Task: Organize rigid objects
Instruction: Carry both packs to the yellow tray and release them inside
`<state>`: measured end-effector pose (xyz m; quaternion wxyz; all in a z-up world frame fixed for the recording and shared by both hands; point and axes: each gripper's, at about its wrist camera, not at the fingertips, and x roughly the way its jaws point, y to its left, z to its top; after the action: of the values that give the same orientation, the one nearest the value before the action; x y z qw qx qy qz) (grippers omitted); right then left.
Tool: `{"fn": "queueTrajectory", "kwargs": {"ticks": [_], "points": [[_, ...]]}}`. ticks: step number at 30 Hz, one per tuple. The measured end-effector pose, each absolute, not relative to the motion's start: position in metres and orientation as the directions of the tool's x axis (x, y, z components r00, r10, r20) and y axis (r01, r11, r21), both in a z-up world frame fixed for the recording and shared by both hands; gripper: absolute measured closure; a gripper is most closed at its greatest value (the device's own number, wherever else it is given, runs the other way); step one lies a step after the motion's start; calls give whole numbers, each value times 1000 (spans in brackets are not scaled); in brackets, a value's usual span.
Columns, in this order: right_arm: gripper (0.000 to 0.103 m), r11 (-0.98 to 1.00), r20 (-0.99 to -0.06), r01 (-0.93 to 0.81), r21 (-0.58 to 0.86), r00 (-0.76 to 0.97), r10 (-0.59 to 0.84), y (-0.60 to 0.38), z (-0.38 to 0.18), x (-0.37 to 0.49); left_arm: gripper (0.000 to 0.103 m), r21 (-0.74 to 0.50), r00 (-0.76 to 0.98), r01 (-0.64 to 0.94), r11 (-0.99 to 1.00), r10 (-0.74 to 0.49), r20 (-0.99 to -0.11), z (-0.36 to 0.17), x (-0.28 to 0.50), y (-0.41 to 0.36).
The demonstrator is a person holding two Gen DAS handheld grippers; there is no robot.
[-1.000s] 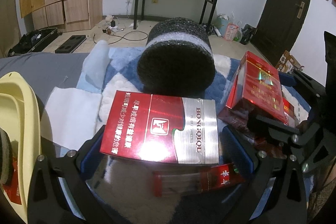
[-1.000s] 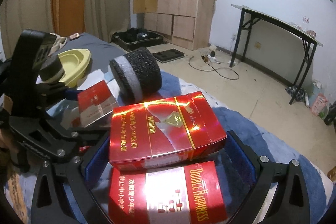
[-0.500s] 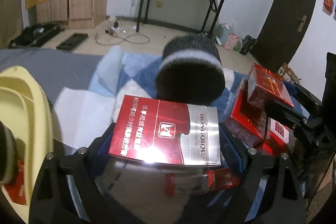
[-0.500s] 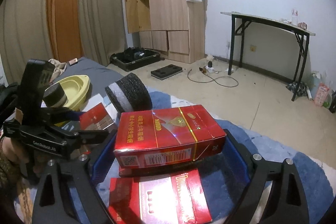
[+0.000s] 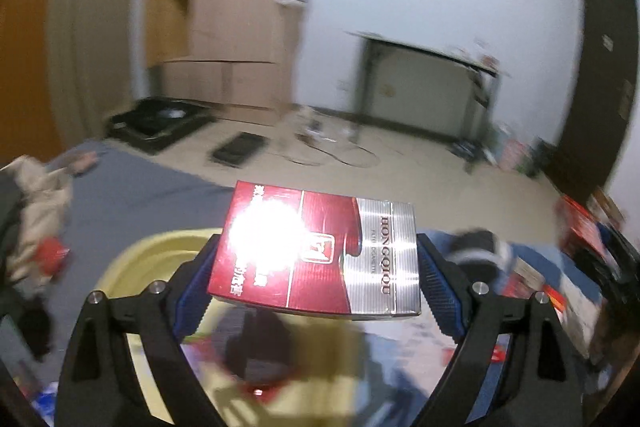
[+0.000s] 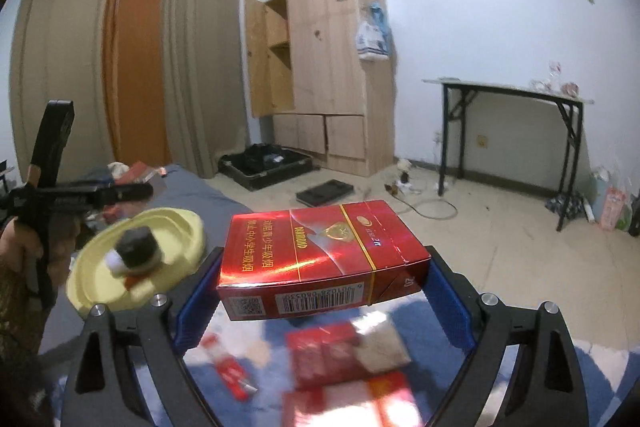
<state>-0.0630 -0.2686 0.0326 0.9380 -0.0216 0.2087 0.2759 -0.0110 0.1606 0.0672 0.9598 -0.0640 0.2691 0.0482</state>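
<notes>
A second ago my left tool (image 5: 316, 259) had its red-and-silver pack (image 5: 320, 247) lying on the blanket in front of the black foam roll; now the pack is lifted clear and hangs over the yellow basin (image 5: 148, 251), with the roll (image 5: 480, 251) off to the right. My right tool (image 6: 322, 269) has raised its red pack (image 6: 320, 247) off the other red packs (image 6: 340, 367), which now lie blurred beneath it.
</notes>
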Motion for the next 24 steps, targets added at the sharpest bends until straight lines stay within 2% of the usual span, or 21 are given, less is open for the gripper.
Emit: {"fn": "queueTrajectory", "kwargs": {"ticks": [5,11,16,21,24], "points": [[10,783,-415,-618,71,696,586,-198,44,-77,12,-133,805,-339,931,214,-553,57,-32,242],[10,654,-400,-724,217,545,737,-116,35,-66,13,-191,711,-488,852,261,-652,12,-38,303],[10,624,-539,-756,200,447,714,-37,31,-29,12,-168,643,-519,838,253,-723,-15,-29,314],[10,612,-677,-789,62,417,607,24,14,4,12,-212,628,-507,835,190,-755,-31,-19,311],[10,599,-738,-800,30,386,553,46,6,15,12,-184,609,-528,829,219,-762,-35,-19,312]]}}
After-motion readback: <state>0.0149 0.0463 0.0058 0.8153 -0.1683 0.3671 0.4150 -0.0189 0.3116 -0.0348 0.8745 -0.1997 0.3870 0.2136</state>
